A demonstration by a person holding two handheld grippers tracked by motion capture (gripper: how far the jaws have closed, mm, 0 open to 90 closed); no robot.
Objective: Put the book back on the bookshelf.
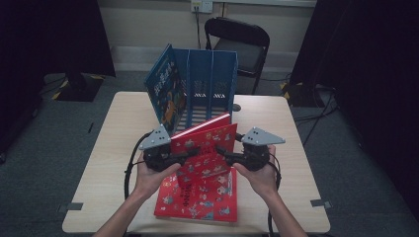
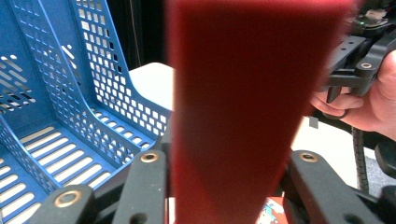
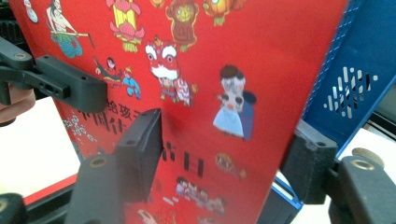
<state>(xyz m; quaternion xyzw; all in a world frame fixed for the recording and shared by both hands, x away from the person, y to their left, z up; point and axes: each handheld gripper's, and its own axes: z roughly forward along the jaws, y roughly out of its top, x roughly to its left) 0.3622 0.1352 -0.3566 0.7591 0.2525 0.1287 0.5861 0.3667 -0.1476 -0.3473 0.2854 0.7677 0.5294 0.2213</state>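
- The left gripper point(image 1: 184, 157) grips the left edge of a red picture book point(image 1: 207, 144), jaws closed on it.
- The right gripper point(image 1: 222, 154) flanks the book's right edge; its grip cannot be told.
- The book is raised, tilted, before the blue file rack point(image 1: 210, 81), above another red book point(image 1: 200, 197) on the table point(image 1: 113, 148).

The high view looks forward and down from above the person's side of the table point(image 1: 113, 163), far enough off to take in the whole top, a chair behind it and the floor around; the left gripper view rides low on the left gripper point(image 1: 174, 159), looking along its own jaws at very close range, the red book point(image 2: 243, 107) edge-on and blurred, the blue file rack point(image 2: 70, 112) just beyond; the right gripper view rides on the right gripper point(image 1: 225, 154), equally close, facing the book's illustrated cover point(image 3: 196, 93); all three views share the book and the rack, and each gripper view catches the other gripper.
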